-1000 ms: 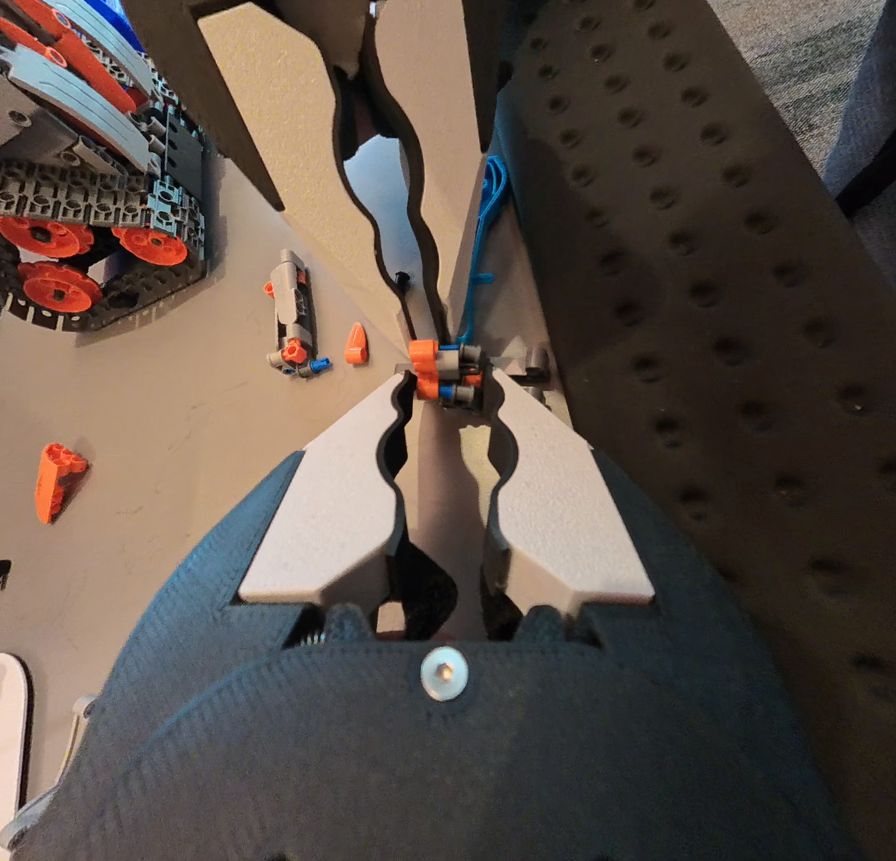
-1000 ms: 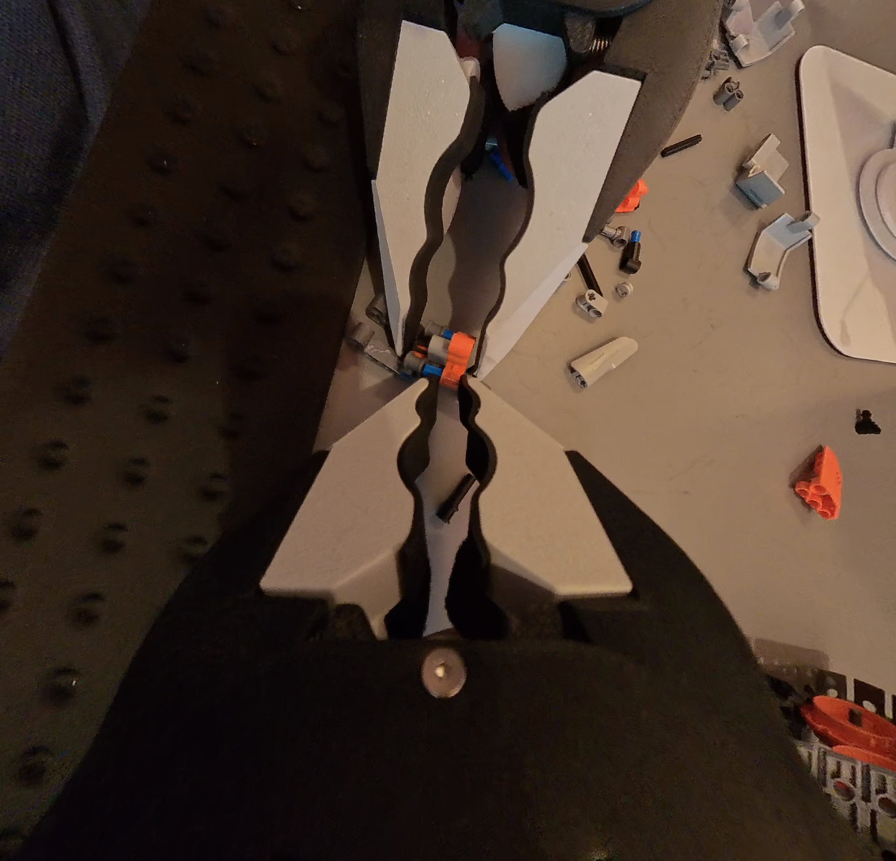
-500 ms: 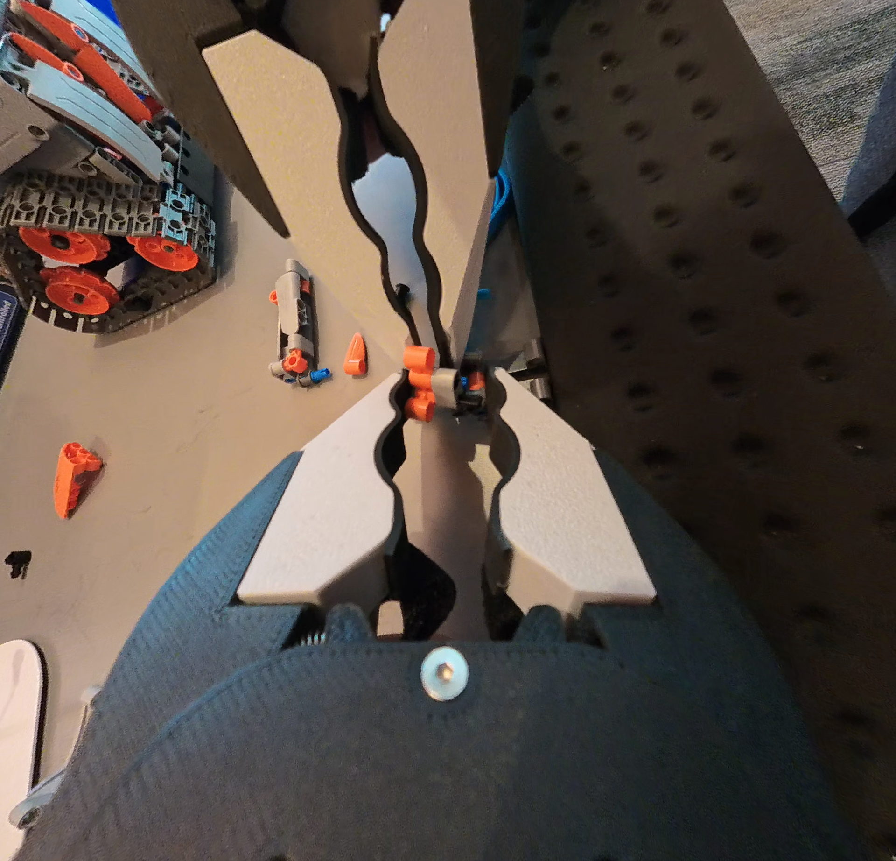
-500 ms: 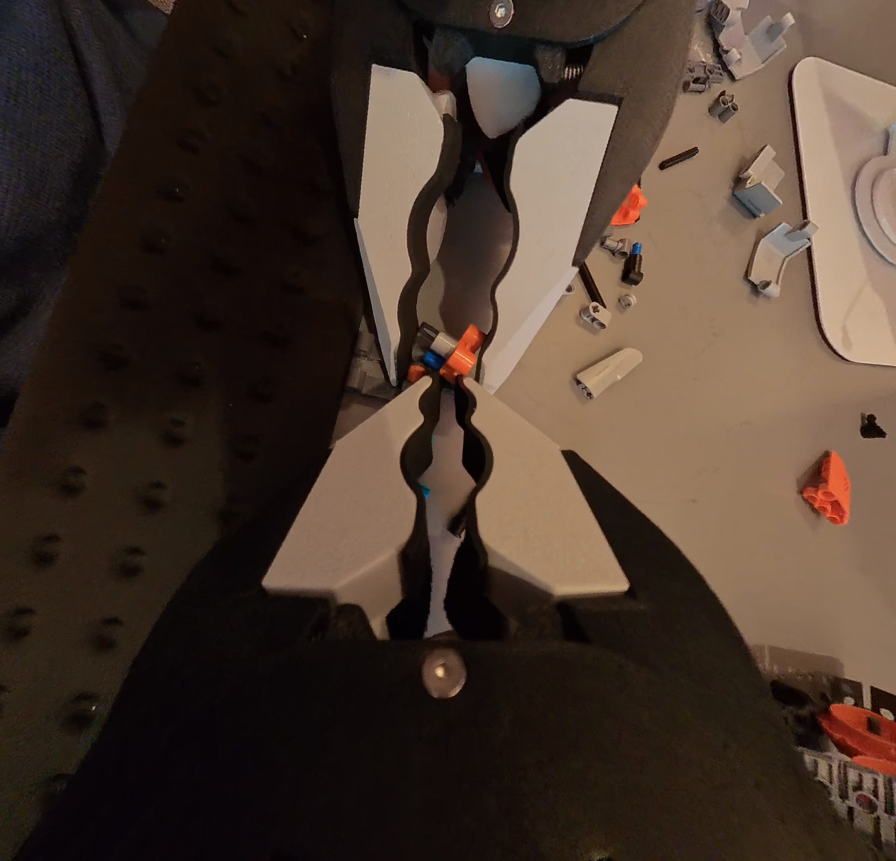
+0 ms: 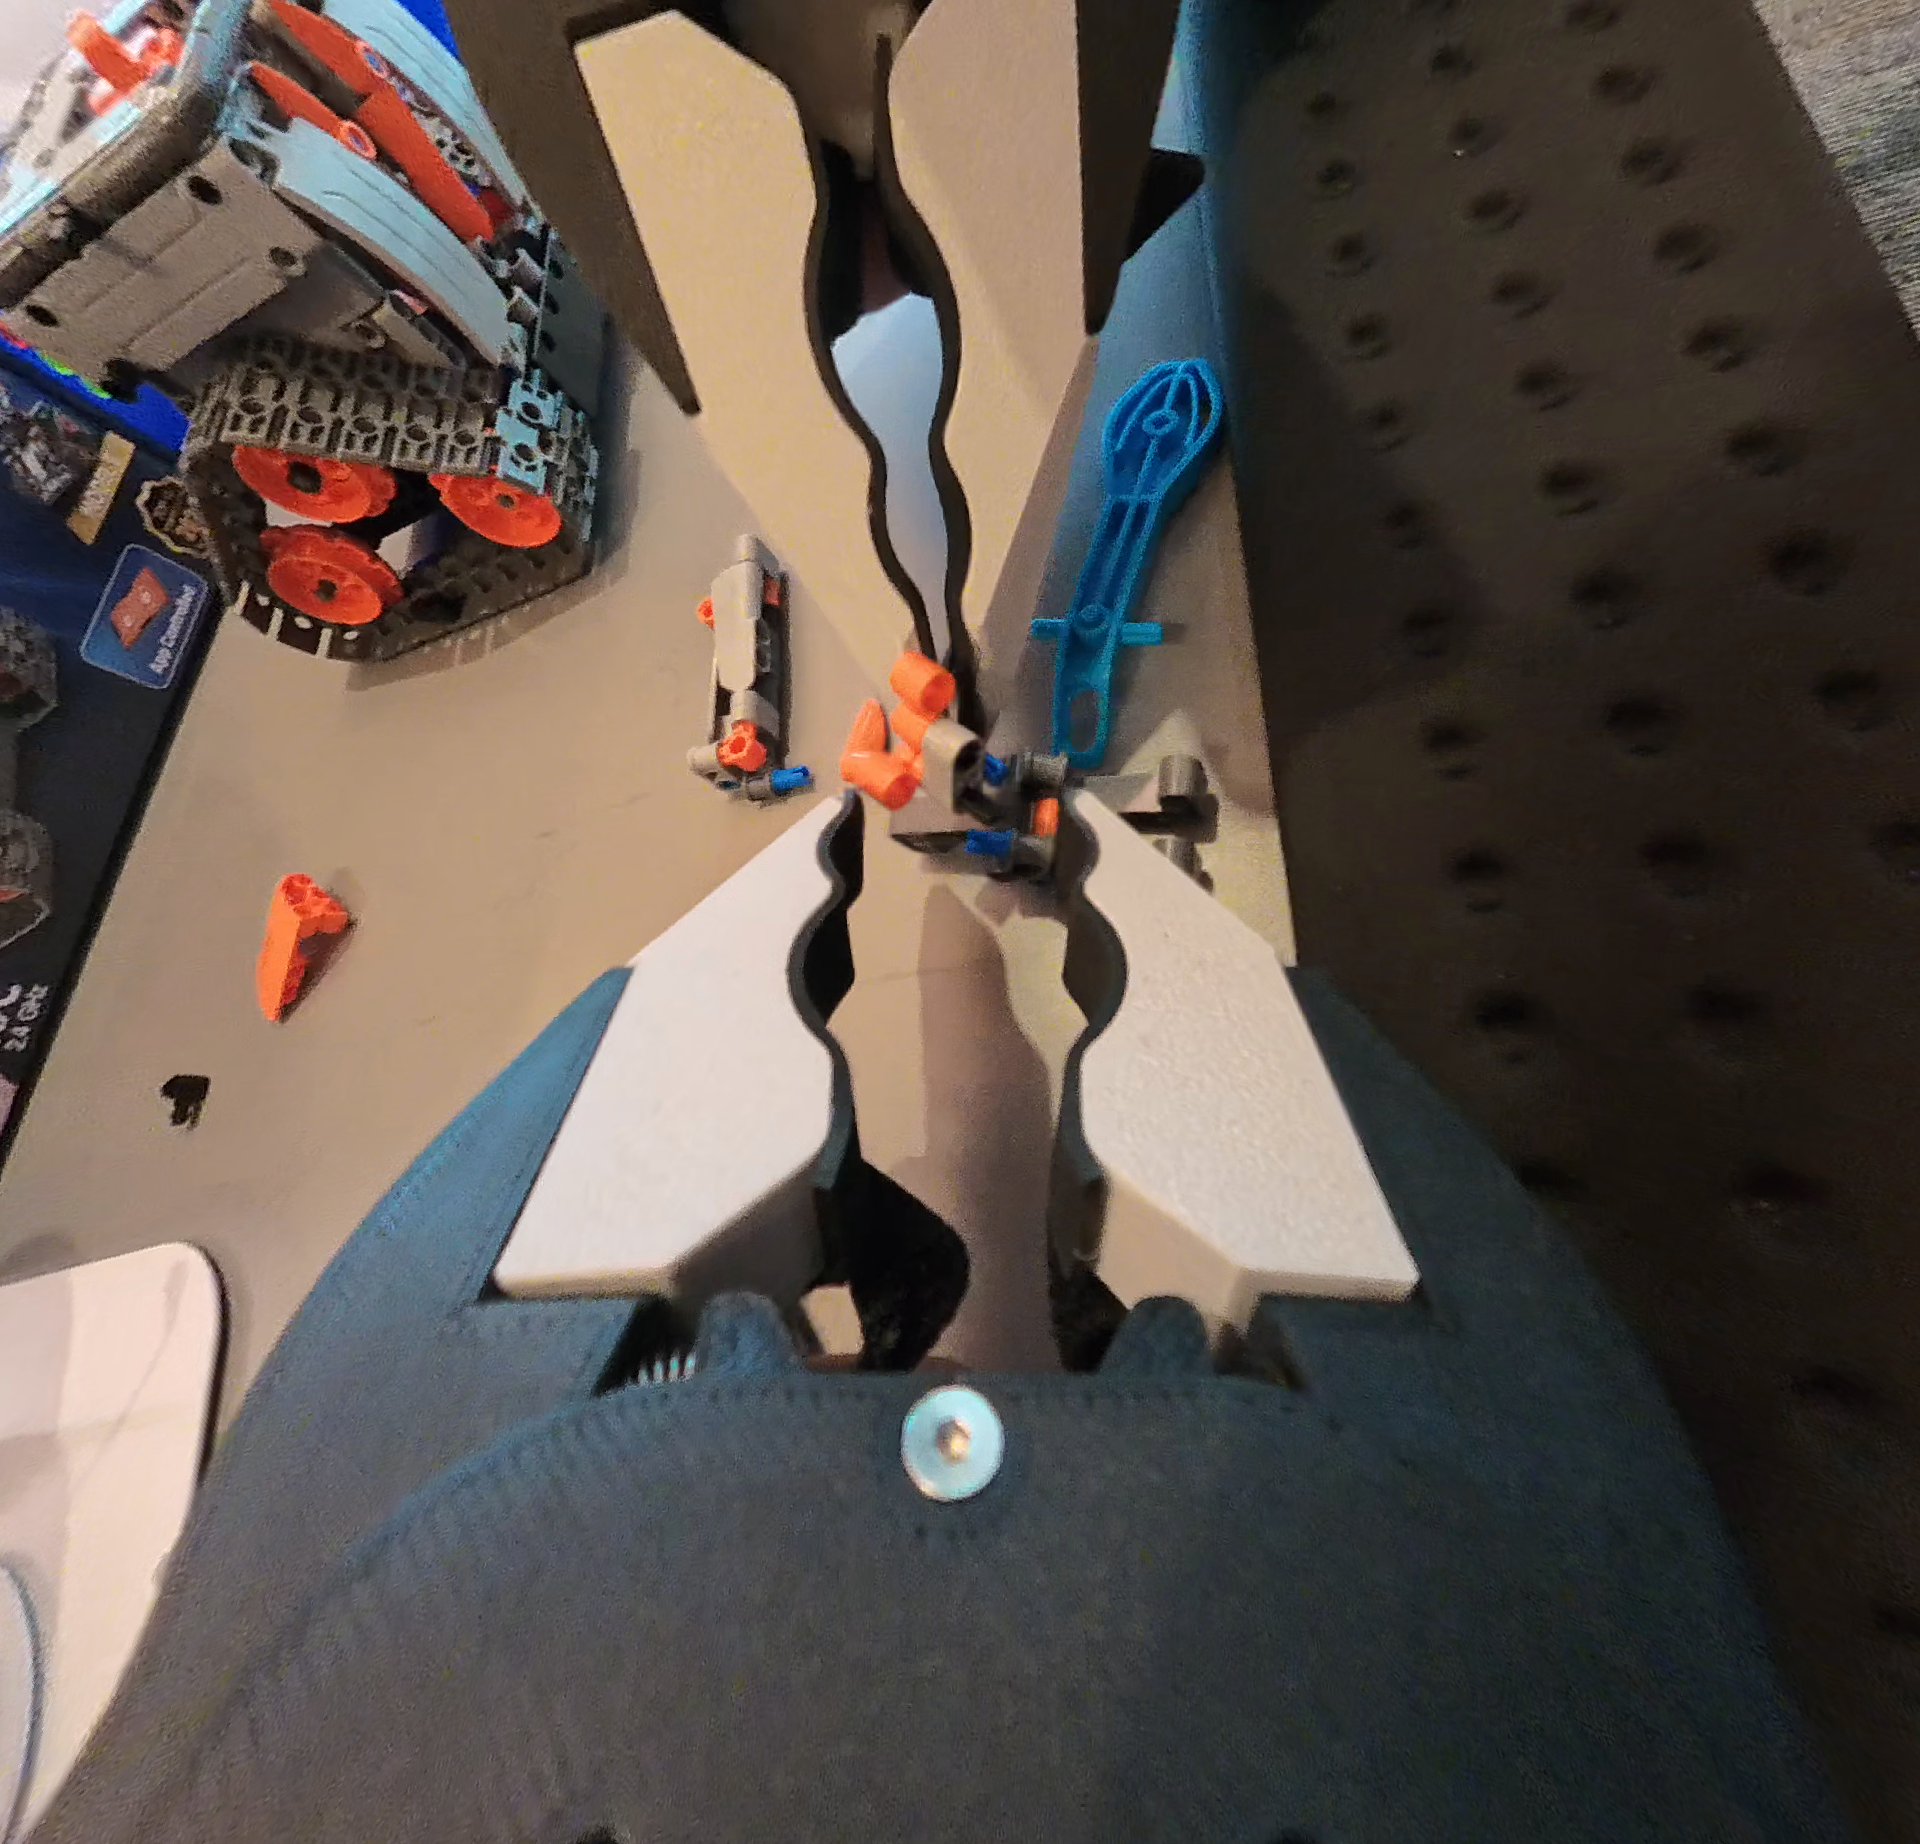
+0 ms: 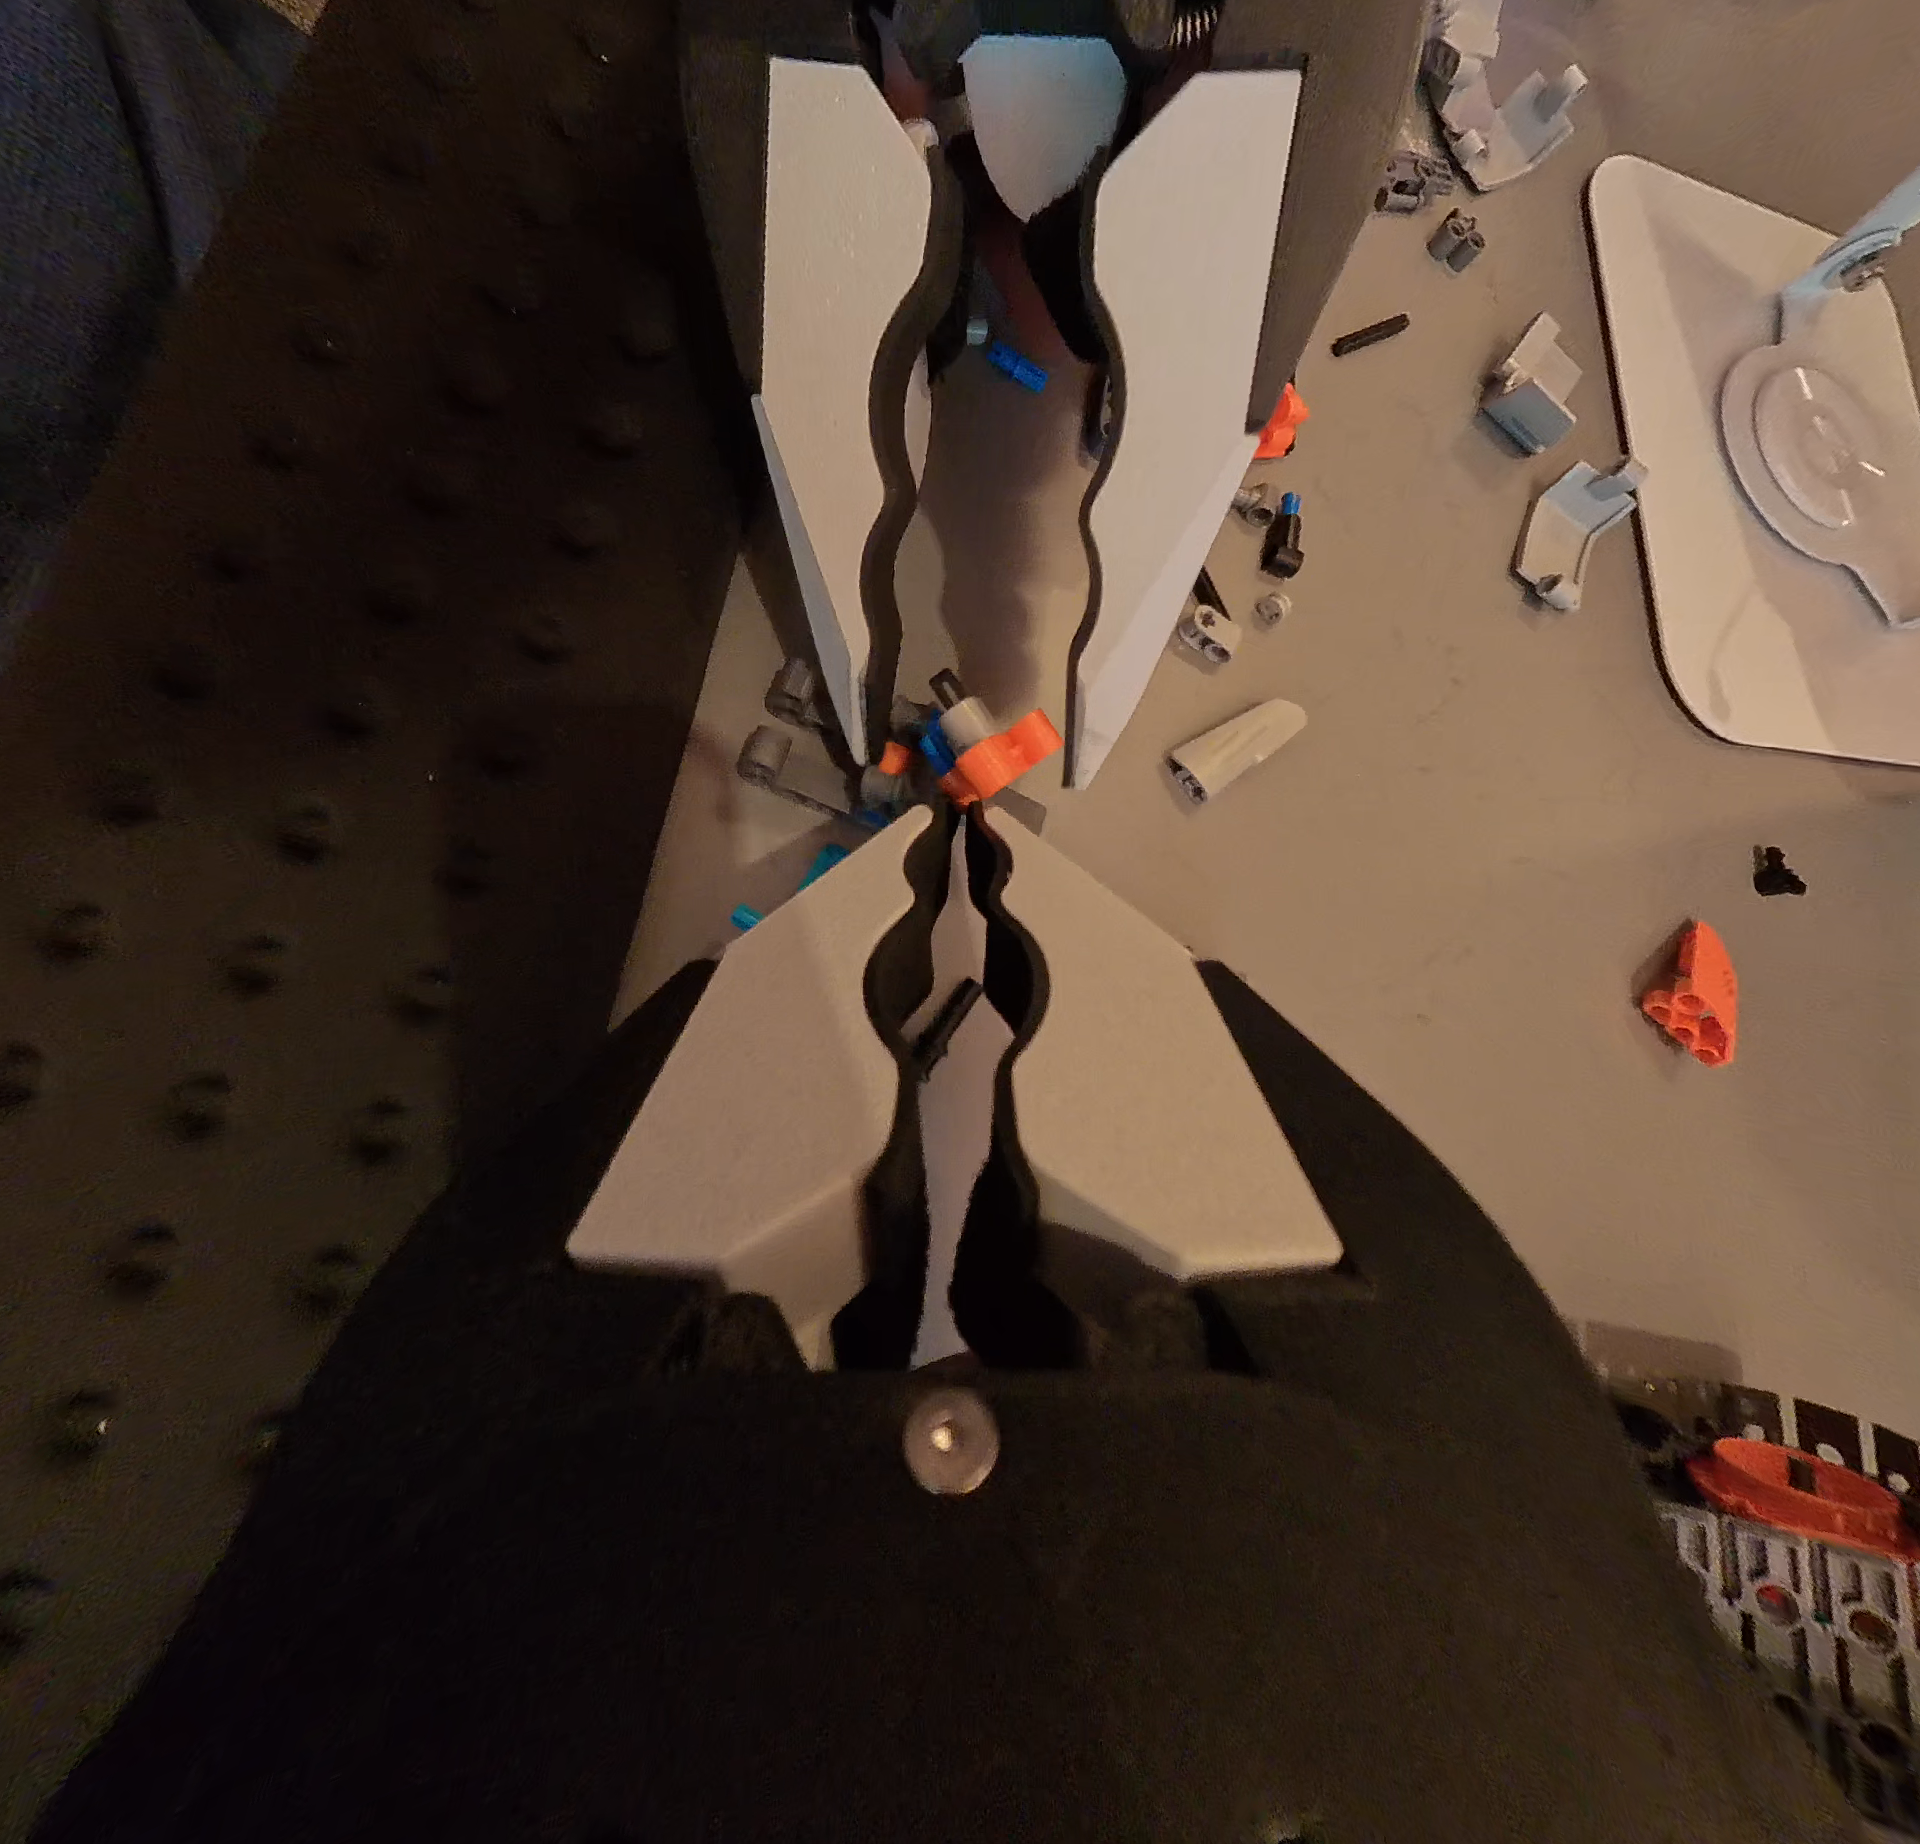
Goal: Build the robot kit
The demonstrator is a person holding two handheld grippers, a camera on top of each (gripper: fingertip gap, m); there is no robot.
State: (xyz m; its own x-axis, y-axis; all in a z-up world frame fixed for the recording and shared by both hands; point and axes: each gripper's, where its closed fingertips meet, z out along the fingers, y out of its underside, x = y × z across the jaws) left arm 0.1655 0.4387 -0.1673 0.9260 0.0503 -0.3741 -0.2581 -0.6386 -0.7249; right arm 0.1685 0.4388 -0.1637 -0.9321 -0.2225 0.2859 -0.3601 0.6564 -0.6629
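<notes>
A big toy tank [image 5: 312,360] with orange wheels sits far off to the left of the left gripper [image 5: 961,823]. A dark dotted mat [image 5: 1558,651] runs along its right side. Everything lies on a grey table [image 5: 468,911].

Just ahead and right of the left gripper lies a blue tool [image 5: 1132,537]. An orange wedge [image 5: 296,942] lies to its left.

The two grippers meet tip to tip. Between them is a tiny clump [image 5: 956,766] of orange, grey and blue bricks. The right gripper [image 6: 956,823] is pressed nearly together, pinching the orange end of the clump. The left gripper is spread wide, and its right finger looks to touch the clump's far end.

I think the clump is light, hard and smooth. It could snap apart if twisted. The thick orange end looks best to hold.
</notes>
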